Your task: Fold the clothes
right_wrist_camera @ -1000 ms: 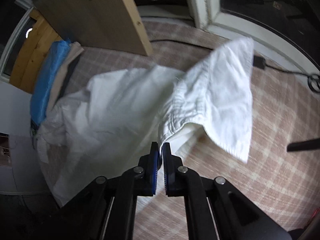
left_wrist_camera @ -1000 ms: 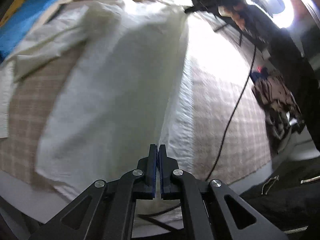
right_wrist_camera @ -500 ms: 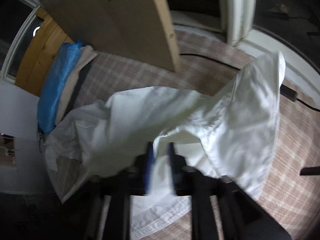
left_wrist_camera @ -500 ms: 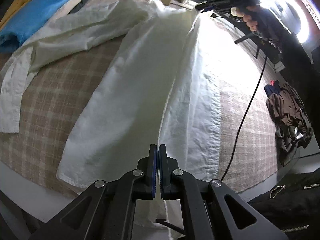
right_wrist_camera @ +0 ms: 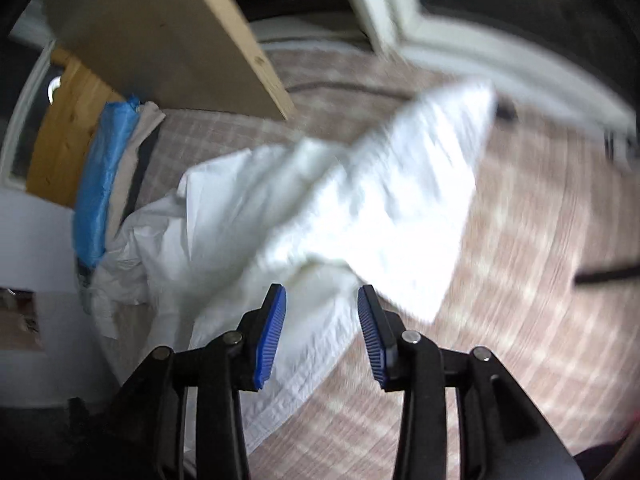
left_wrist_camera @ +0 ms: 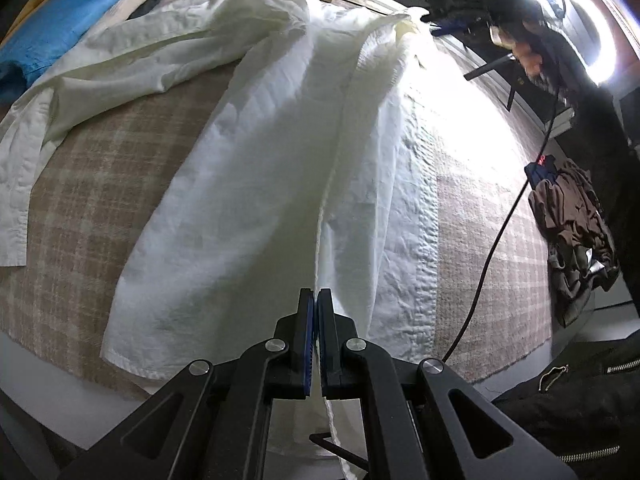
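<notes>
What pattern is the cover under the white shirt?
A beige and tan plaid bedcover, under the white shirt; the left wrist view shows it best.

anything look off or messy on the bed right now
Yes: a black cable lies across the plaid bedcover beside the white shirt, close to its right edge. The shirt's left sleeve is sprawled out crumpled, and its hem hangs over the bed edge.

Each tool point(right_wrist_camera: 322, 312) is black (silver screws) with ribbed blue pads point(right_wrist_camera: 270, 336).
</notes>
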### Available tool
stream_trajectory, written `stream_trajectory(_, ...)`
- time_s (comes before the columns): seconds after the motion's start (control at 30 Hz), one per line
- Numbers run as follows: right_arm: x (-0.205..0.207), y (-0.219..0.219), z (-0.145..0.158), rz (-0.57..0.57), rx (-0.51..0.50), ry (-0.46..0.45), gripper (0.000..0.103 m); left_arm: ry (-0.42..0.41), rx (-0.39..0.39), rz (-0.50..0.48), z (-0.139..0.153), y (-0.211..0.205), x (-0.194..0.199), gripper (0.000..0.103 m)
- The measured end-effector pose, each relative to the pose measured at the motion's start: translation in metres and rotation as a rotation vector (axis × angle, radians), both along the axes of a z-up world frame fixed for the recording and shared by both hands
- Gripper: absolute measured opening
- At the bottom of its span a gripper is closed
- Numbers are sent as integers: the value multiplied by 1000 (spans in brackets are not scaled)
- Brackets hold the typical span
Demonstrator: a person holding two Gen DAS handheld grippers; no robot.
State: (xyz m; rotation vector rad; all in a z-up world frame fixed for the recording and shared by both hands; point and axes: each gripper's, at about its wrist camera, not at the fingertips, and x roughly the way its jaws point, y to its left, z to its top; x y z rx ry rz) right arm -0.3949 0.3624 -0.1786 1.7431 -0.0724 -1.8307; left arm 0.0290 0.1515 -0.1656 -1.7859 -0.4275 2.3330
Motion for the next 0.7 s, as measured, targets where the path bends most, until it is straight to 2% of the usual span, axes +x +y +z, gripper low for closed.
stream_trajectory(0.13, 2, 24, -25, -119, -118, -67, 37, -4, -6, -18, 2, 8, 1, 2)
stream_trajectory(0.23, 0, 25, -26, -176, -169, -49, 38, -3, -9, -20, 5, 9, 2, 2)
stream_trajectory(0.37, -3, 7, -32, -186, -117, -41, 39, -3, -21, -33, 8, 10, 6, 2)
stream_trajectory(0.47, -6, -2, -42, -201, -106, -72, 38, 1, -18, -43, 11, 13, 8, 2)
stream_trajectory(0.5, -6, -3, -43, -198, -103, -64, 23, 4, -14, -47, 12, 13, 8, 2)
stream_trajectory(0.53, -5, -4, -42, -187, -79, -50, 2, 7, -10, -51, 13, 14, 9, 2)
stream_trajectory(0.63, -3, -5, -30, -130, -3, 15, 3, 14, 46, -104, 18, 31, 12, 2)
stream_trajectory(0.7, -3, -4, -20, -102, 93, 84, 3, 12, 107, -146, 18, 47, 13, 2)
